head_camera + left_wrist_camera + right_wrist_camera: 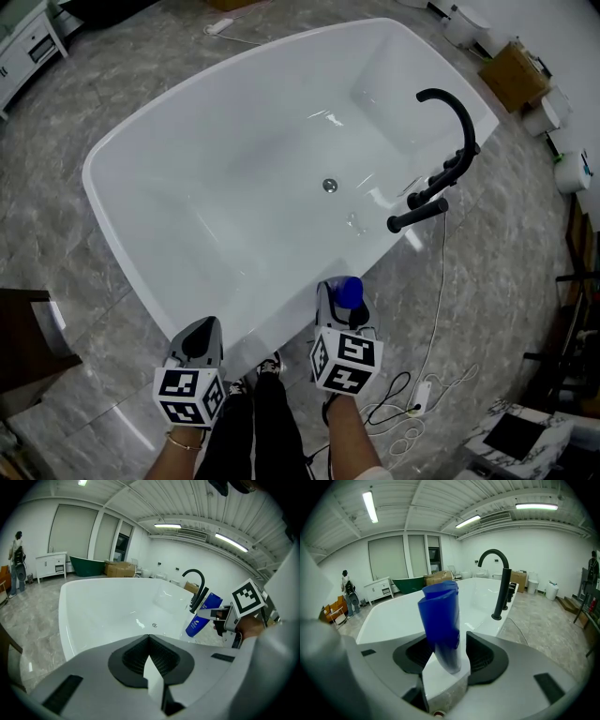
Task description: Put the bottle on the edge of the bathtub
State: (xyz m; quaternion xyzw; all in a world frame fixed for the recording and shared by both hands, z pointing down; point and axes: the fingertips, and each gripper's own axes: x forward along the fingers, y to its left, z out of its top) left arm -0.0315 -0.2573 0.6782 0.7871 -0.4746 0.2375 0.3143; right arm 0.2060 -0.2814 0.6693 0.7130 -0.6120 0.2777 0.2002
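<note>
Where the bottle point(439, 620) stands on the tub point(187, 187) rim, our right gripper point(450, 660) gapes loosely around it. Our left gripper point(150, 643) is closed, empty. Marble floor point(84, 272) surrounds the tub.

A black faucet point(465, 131) stands; a cardboard box point(514, 75) sits on grey marbled floor point(56, 187).
</note>
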